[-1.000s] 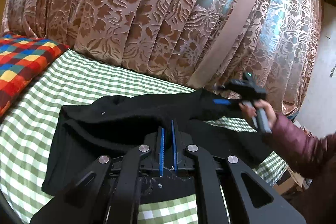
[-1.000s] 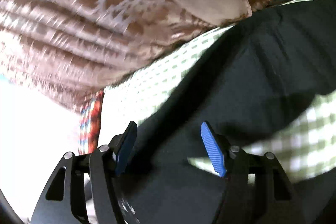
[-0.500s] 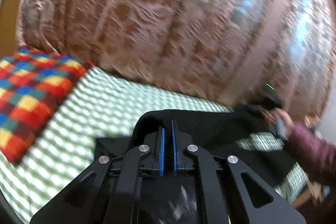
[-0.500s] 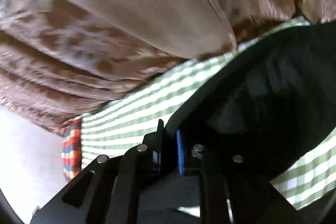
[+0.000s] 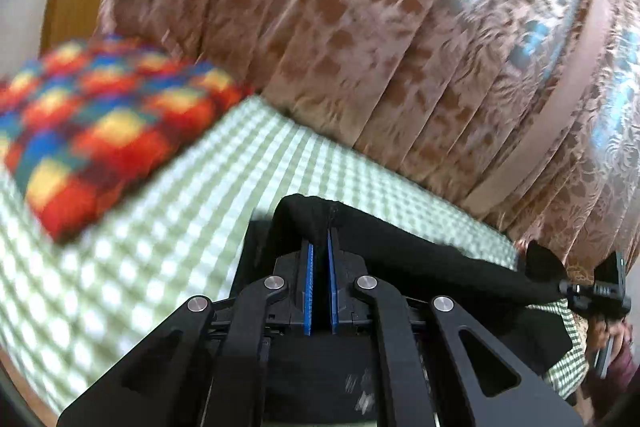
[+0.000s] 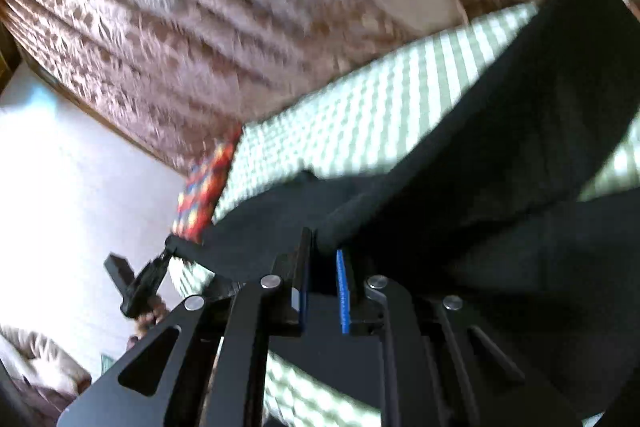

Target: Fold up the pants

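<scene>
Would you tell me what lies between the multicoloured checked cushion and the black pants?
In the left wrist view, only bare green-checked sheet lies between the cushion and the pants.

Bedroom, bed set against a heavy curtain

Behind the bed (image 5: 168,227) with its green-and-white checked sheet hangs a pleated brown floral curtain (image 5: 360,47), daylight glowing blue through it; a bright patchwork pillow (image 5: 100,131) lies at the bed's head, beside a white wall (image 6: 80,187).
</scene>
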Demonstrator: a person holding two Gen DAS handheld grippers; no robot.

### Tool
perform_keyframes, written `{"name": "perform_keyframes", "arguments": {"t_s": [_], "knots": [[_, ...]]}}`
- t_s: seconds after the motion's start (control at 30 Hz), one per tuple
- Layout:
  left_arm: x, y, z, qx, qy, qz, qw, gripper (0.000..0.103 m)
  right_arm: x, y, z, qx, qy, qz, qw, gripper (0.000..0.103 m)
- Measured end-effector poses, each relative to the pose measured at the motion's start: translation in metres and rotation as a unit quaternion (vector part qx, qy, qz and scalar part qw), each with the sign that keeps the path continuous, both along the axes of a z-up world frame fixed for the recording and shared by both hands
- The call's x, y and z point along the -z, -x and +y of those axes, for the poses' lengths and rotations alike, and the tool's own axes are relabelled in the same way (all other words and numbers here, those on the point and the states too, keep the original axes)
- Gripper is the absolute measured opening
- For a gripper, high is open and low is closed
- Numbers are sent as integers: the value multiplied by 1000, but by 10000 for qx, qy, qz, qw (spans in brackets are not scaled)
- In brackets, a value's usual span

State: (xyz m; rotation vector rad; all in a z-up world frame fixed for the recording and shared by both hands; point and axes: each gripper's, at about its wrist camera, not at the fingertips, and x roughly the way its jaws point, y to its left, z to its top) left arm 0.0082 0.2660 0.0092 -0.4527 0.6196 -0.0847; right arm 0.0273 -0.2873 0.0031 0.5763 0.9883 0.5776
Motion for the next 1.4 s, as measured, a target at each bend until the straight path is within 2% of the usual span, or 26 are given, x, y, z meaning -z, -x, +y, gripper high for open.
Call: {"name": "perform_keyframes", "arguments": {"t_s": [0.03,0.13,0.23,0.3,0.37,0.4,0.53,0.57,0.7,0.8,0.83,0.87,0.9,0.93,1.0,1.07,1.13,1.23,1.3,1.4], "knots": [[14,9,0,-54,97,236,9997,5,12,7,3,-21,54,123,9999,10],[37,27,2,-190,408,617,9971,6,42,15,6,64,141,463,9988,10],[52,48,14,-466,966,772,9912,19,59,13,3,168,103,616,9979,10],[55,61,22,-566,1334,711,9869,28,60,12,5,162,151,596,9980,10],[56,73,29,-611,1858,570,9790,36,59,9,6,139,193,559,9982,10],[55,79,31,-626,2083,442,9751,37,60,8,7,145,184,556,9982,10],[52,84,28,-566,2560,315,9645,37,62,7,7,163,180,589,9980,11],[52,80,26,-527,2603,371,9634,43,63,6,8,160,185,594,9979,11],[56,60,13,-438,2664,607,9610,45,63,8,6,159,170,604,9979,12],[63,36,5,-591,2471,974,9623,45,63,8,7,180,155,623,9978,12],[63,25,1,-685,2257,1174,9647,39,61,8,7,178,166,607,9979,12],[61,18,-2,-740,2036,1254,9682,9,59,7,7,182,174,583,9980,12],[58,13,-4,-760,1837,1273,9717,4,56,5,7,198,175,558,9981,10],[46,6,-7,-750,1648,1065,9777,4,52,4,6,222,168,508,9983,10],[23,2,-11,-563,1528,538,9852,4,35,5,2,271,60,289,9992,8],[5,7,-13,-396,1420,176,9889,4,17,12,-3,225,13,35,9997,8],[2,19,-12,-297,1342,48,9905,4,6,24,-6,112,35,-99,9999,9],[32,36,-5,-329,1260,468,9904,4,17,41,-7,-33,222,60,9997,8],[66,43,0,-422,1338,971,9853,4,34,46,-5,-49,343,277,9990,8],[89,49,-3,-485,1437,1215,9809,4,55,47,-4,37,472,508,9976,8]]}}
